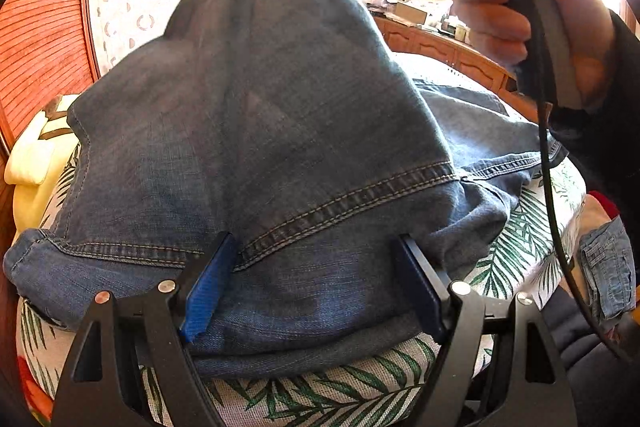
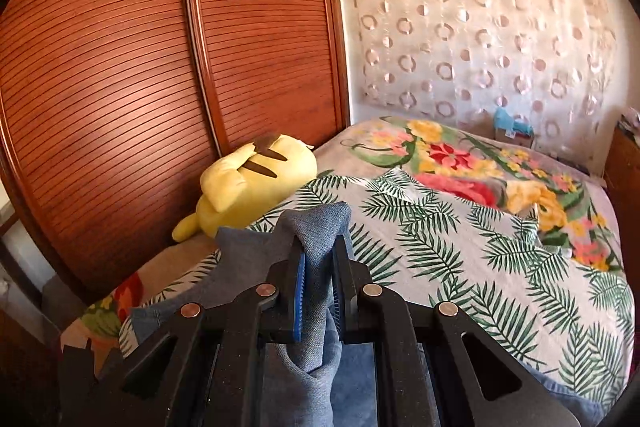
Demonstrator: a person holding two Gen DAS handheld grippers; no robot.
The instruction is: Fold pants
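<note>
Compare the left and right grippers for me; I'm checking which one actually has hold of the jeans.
The left gripper has its fingers spread wide, with the jeans lying between them ungripped; the right gripper is clamped shut on a bunched fold of denim. The left sits low at the bedspread; the right lifts its fold up off the bed. Both have black frames with blue finger pads.

- no words, labels, brand marks, numbers or signs can be read in either view.
- the boxes [image 1: 414, 11] on the far wooden dresser [image 1: 440, 47] are too small and blurred to show any print.
</note>
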